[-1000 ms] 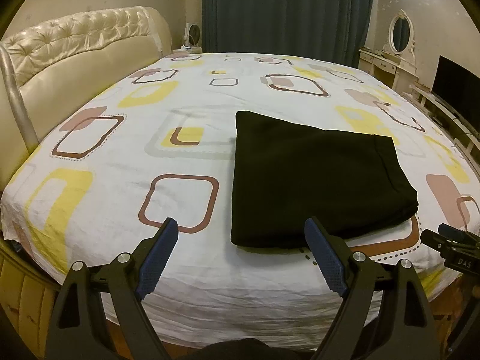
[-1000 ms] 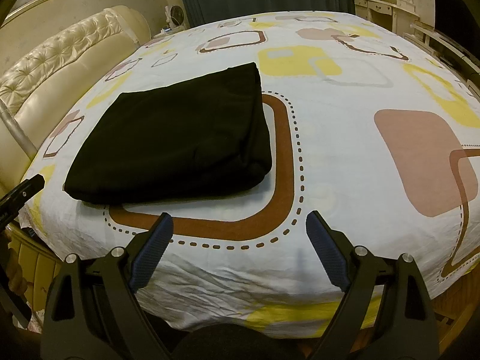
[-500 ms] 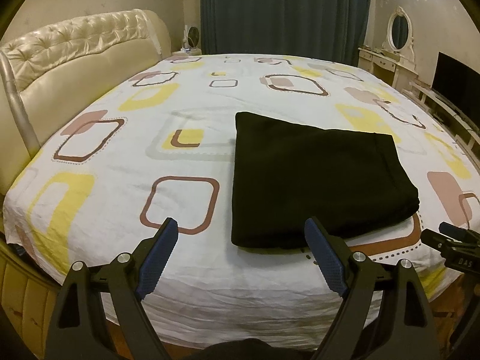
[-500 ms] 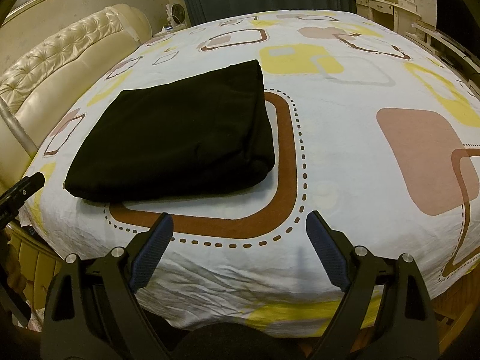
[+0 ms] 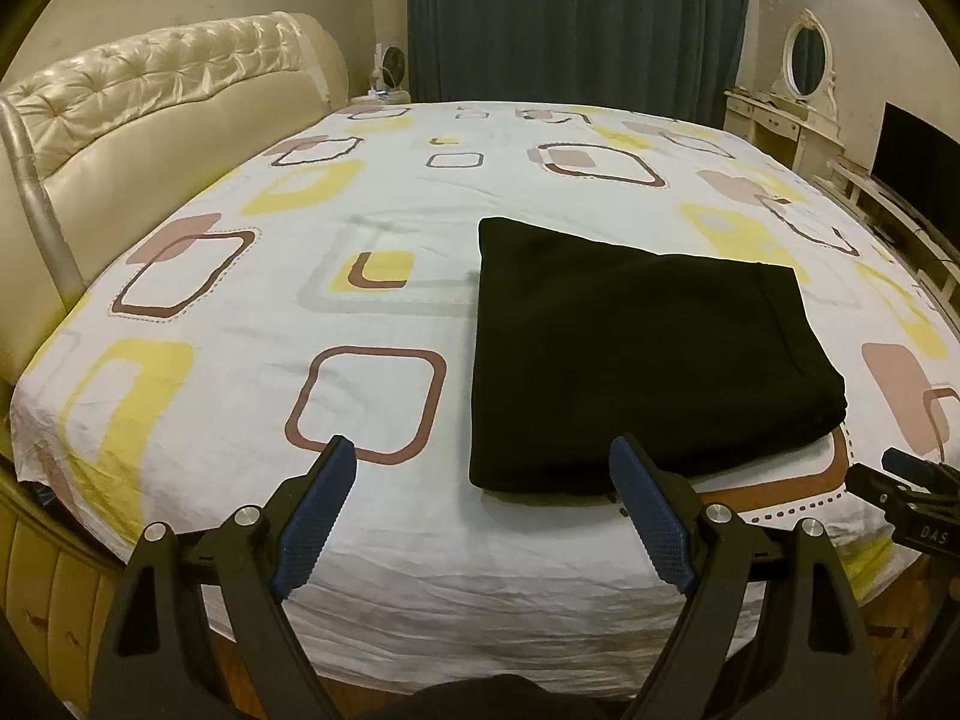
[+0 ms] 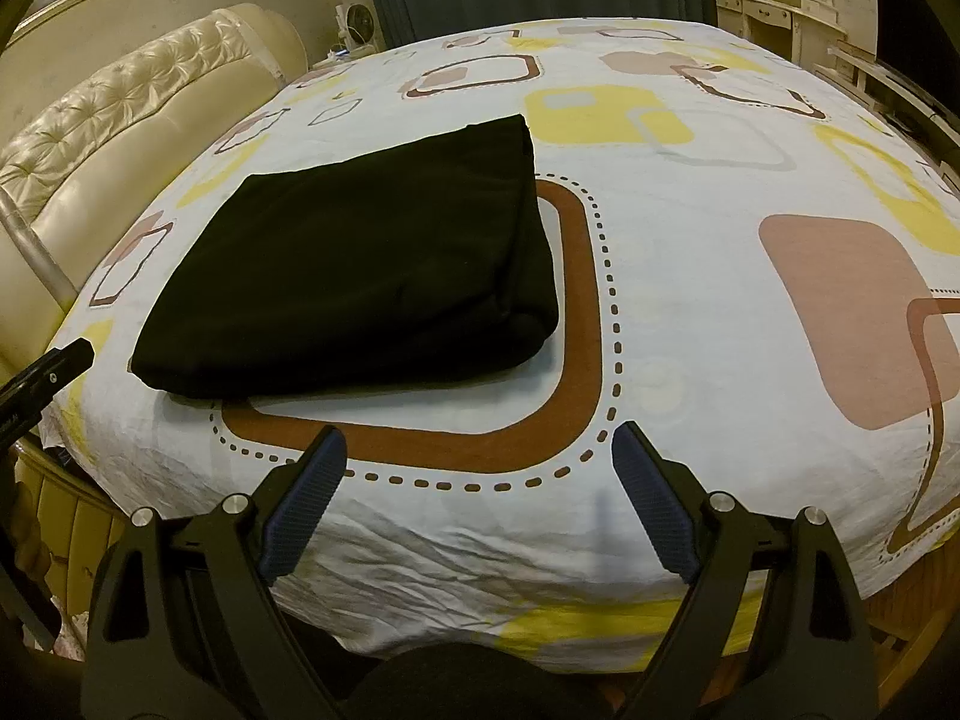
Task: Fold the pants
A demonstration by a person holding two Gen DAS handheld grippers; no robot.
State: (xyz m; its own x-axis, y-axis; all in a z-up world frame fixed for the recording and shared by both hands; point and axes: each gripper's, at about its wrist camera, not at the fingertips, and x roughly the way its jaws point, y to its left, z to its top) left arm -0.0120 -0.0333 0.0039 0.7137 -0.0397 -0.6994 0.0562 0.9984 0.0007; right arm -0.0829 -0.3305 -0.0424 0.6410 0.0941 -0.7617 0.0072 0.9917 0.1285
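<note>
The black pants (image 5: 642, 354) lie folded into a flat rectangle on the bed, near its front edge; they also show in the right wrist view (image 6: 360, 264). My left gripper (image 5: 483, 468) is open and empty, hovering above the front edge of the bed, left of the pants' near left corner. My right gripper (image 6: 480, 456) is open and empty, in front of and to the right of the pants. Neither touches the cloth. The right gripper's tip shows at the far right of the left wrist view (image 5: 912, 474).
The bed sheet (image 5: 372, 312) is white with yellow, brown and pink squares. A cream tufted headboard (image 5: 156, 102) runs along the left. Dark curtains (image 5: 570, 18), a white dressing table with mirror (image 5: 798, 90) and a dark TV screen (image 5: 918, 162) stand behind.
Both grippers have drifted back and up slightly, so the pants sit a little farther off. The pants have not moved.
</note>
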